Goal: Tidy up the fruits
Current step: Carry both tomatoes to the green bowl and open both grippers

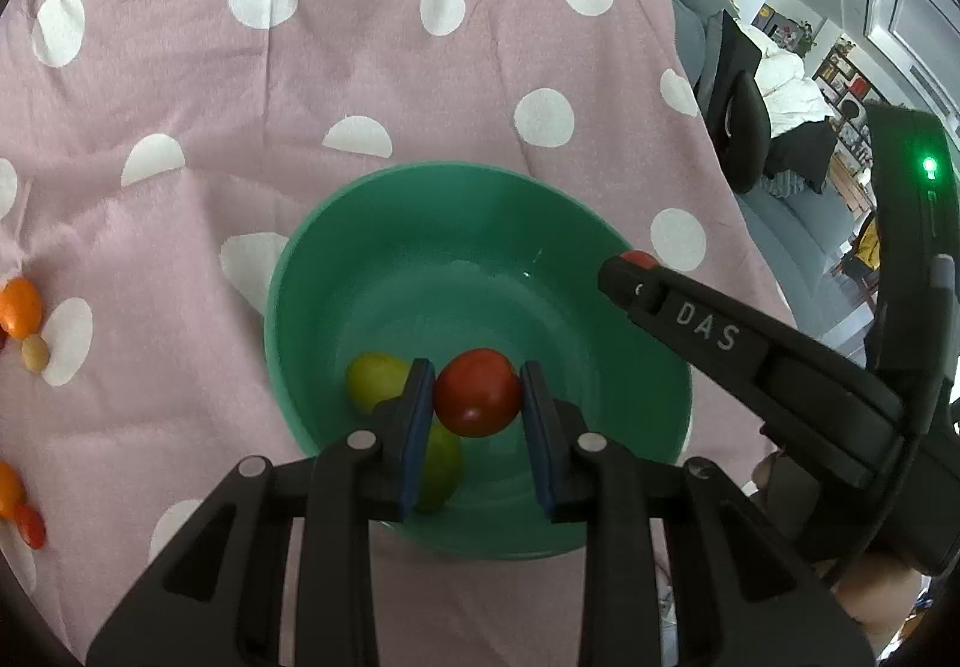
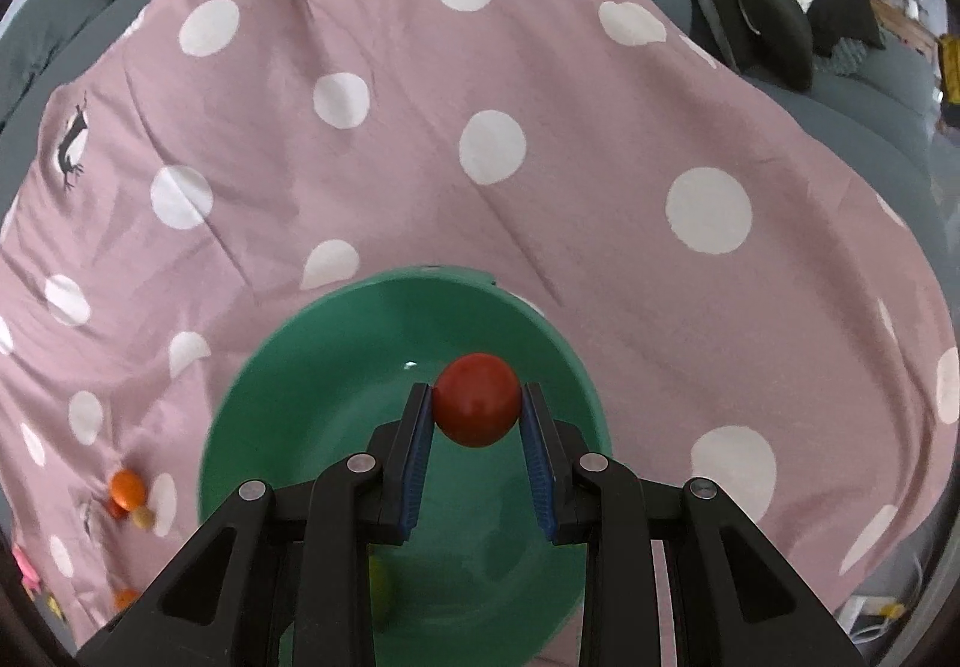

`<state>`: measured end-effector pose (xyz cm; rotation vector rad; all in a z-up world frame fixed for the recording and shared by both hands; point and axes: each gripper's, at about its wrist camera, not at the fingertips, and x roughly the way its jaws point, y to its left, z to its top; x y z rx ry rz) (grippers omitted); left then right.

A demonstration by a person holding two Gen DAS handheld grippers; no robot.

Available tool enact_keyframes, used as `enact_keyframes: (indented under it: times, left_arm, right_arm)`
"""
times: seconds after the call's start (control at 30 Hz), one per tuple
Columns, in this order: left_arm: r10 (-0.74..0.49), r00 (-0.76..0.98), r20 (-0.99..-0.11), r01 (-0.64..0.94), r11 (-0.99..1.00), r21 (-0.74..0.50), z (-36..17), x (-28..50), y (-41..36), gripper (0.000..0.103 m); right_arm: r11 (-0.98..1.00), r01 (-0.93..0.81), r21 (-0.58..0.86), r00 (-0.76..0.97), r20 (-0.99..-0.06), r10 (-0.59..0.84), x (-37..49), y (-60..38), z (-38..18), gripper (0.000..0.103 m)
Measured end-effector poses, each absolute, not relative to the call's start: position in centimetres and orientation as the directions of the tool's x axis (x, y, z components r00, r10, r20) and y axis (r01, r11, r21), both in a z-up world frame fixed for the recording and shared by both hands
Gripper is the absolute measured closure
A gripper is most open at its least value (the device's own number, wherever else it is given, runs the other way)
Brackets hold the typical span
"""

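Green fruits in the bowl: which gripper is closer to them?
Left. The left gripper, holding a tomato, hangs just over the green fruits; the right gripper is by the bowl's opposite rim.

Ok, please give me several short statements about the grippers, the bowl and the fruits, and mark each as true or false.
1. Each gripper, left and right, holds a red tomato between its jaws. True: one tomato in the left, another in the right.
2. The green bowl has nothing in it. False: two green fruits lie on its bottom.
3. The bowl stands on a pink cloth with white dots. True.
4. All fruits are already in the bowl. False: an orange fruit and other small ones lie on the cloth, left of the bowl.
5. The right gripper's tomato rests on the bowl's bottom. False: it is held above the bowl.
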<state>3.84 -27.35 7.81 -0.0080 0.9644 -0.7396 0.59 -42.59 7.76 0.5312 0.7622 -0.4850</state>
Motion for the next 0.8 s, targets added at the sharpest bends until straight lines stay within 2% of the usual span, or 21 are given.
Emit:
enact_keyframes:
  times: [0.1, 0.23, 0.27, 0.33, 0.47, 0.6, 0.73, 0.8]
  left_arm:
    - [-0.575, 0.35, -0.739, 0.572, 0.756, -0.318, 8.0, 3.7, -27.3, 0.073]
    - [-0.589, 0.368, -0.72, 0.573, 0.753, -0.324, 8.7, 3.3, -26.6, 0.051]
    - [-0.591, 0.369, -0.717, 0.574, 0.752, -0.324, 8.9, 3.3, -26.4, 0.046]
    - [-0.593, 0.381, -0.709, 0.562, 0.758, -0.332, 9.3, 3.4, -25.6, 0.042]
    - [-0.57, 0.426, -0.702, 0.516, 0.791, -0.329, 10.2, 4.0, -23.3, 0.035]
    - [-0.491, 0.511, -0.705, 0.424, 0.858, -0.29, 11.3, 4.6, -19.5, 0.033]
    - [-0.359, 0.609, -0.708, 0.258, 0.933, -0.251, 11.8, 4.7, -13.6, 0.024]
    - [-0.298, 0.619, -0.727, 0.181, 0.954, -0.237, 11.5, 5.0, -11.2, 0.024]
  right_arm:
    - [0.758, 0.584, 0.289, 0.635, -0.744, -0.206, 0.4, -42.8, 7.9, 0.073]
    - [0.764, 0.575, 0.291, 0.637, -0.746, -0.196, 0.4, -42.7, 8.1, 0.071]
    - [0.767, 0.573, 0.289, 0.637, -0.745, -0.196, 0.4, -42.7, 8.1, 0.065]
    - [0.769, 0.574, 0.284, 0.64, -0.74, -0.205, 0.4, -42.5, 8.3, 0.056]
    - [0.781, 0.555, 0.288, 0.663, -0.72, -0.206, 0.4, -41.8, 9.0, 0.056]
    - [0.812, 0.5, 0.302, 0.689, -0.706, -0.162, 1.1, -40.5, 9.5, 0.056]
    - [0.856, 0.416, 0.307, 0.716, -0.691, -0.1, 2.6, -37.6, 10.2, 0.056]
    - [0.88, 0.358, 0.313, 0.73, -0.681, -0.055, 3.4, -35.7, 10.6, 0.056]
